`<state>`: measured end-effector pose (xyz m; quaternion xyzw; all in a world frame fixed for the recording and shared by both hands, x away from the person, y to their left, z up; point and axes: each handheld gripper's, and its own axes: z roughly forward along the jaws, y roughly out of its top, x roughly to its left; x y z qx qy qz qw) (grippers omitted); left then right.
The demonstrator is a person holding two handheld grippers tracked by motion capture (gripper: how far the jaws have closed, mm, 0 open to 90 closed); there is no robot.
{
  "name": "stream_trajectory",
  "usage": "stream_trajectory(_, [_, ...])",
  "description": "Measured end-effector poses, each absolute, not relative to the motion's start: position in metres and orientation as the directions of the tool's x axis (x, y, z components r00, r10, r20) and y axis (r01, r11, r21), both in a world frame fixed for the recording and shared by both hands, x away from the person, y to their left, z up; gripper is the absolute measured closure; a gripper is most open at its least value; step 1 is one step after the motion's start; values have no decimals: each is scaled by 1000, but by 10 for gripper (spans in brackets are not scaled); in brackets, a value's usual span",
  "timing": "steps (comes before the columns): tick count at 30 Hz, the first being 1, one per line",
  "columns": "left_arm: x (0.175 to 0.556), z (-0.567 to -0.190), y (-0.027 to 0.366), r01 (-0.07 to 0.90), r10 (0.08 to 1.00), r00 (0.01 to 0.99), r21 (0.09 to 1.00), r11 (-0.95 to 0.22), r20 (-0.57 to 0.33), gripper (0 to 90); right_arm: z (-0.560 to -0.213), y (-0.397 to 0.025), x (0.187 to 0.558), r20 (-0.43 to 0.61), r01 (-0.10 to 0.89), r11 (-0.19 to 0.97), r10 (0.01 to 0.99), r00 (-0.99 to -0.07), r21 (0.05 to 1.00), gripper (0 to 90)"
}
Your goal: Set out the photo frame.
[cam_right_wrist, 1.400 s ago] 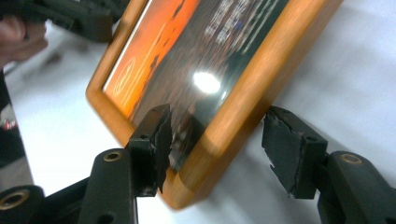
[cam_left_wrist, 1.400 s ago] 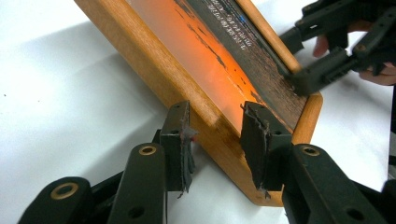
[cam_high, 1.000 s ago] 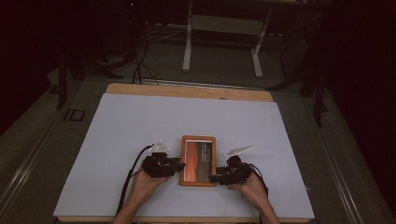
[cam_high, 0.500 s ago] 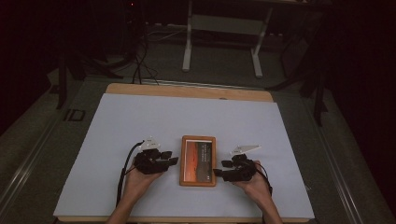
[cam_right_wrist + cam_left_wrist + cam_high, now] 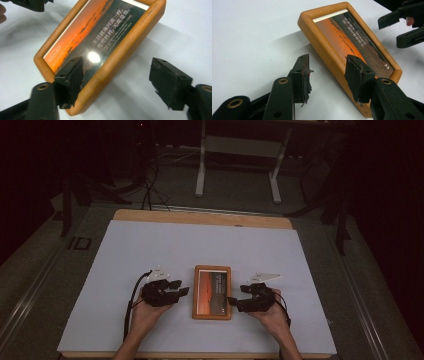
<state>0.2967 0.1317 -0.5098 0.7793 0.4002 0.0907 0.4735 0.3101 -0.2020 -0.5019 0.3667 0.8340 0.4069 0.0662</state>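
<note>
A wooden picture frame [image 5: 212, 292] lies flat near the front middle of the white tabletop [image 5: 150, 245]. The left tool [image 5: 181, 290] sits just left of it, jaws apart; the right tool [image 5: 234, 303], also spread, straddles the frame's near right edge.

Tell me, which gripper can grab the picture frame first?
Probably the right gripper: its open jaws already straddle the picture frame's edge. The left gripper, also open, sits slightly back from the other edge.

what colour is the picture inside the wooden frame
Orange sunset fading to dark brown, with pale lettering, inside the orange-brown wooden picture frame; it shows best in the right gripper view.
</note>
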Motion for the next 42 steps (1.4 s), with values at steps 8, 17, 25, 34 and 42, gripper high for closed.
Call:
stream_trajectory(8, [294, -507, 132, 527, 714, 666, 814, -245, -216, 535, -501, -194, 307, 108, 521, 444, 677, -728, 730, 285])
stream_trajectory(17, [291, -500, 136, 522, 721, 660, 820, -234, -214, 526, -484, -185, 312, 60, 468, 444, 674, -737, 764, 459])
stream_trajectory(25, [290, -498, 138, 520, 721, 663, 817, -249, -203, 519, -472, -176, 322, -3, 421, 470, 670, -743, 775, 828])
stream_trajectory(34, [288, -495, 139, 513, 714, 671, 821, -251, -201, 519, -466, -172, 333, -33, 398, 435, 707, -706, 808, 900])
stream_trajectory(42, [287, -489, 143, 505, 714, 669, 831, -232, -207, 519, -475, -163, 347, -48, 401, 460, 702, -710, 792, 900])
